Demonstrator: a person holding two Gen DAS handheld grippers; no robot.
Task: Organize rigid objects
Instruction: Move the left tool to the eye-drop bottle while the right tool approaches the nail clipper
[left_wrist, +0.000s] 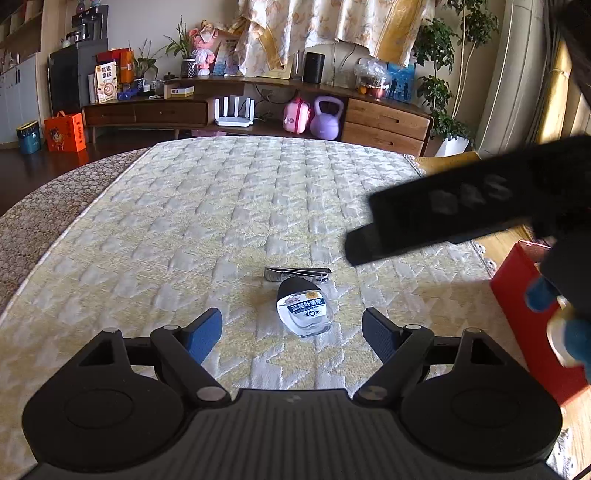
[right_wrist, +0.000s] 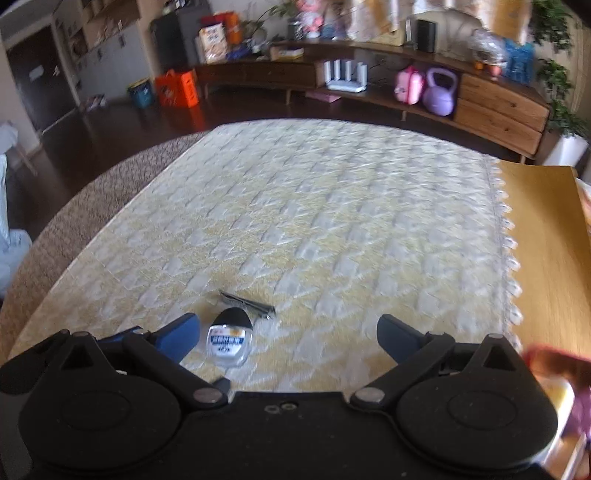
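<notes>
A small clear eye-drop bottle (left_wrist: 305, 309) with a black cap and a blue label lies on the quilted yellow-white cloth (left_wrist: 229, 206). A metal nail clipper (left_wrist: 297, 274) lies just beyond it. My left gripper (left_wrist: 291, 332) is open, and the bottle lies just ahead between its fingertips. In the right wrist view the bottle (right_wrist: 231, 339) and clipper (right_wrist: 246, 302) lie close ahead, left of centre. My right gripper (right_wrist: 288, 338) is open and empty, its left finger (right_wrist: 177, 338) beside the bottle. The right gripper's black body (left_wrist: 461, 210) shows blurred at the right of the left wrist view.
A red box (left_wrist: 532, 317) stands at the table's right edge, with a blue and yellow object (left_wrist: 565, 332) near it. Bare wooden tabletop (right_wrist: 543, 236) lies right of the cloth's lace edge. A brown cover (left_wrist: 48, 210) lies on the left. A TV cabinet (left_wrist: 258, 107) stands beyond.
</notes>
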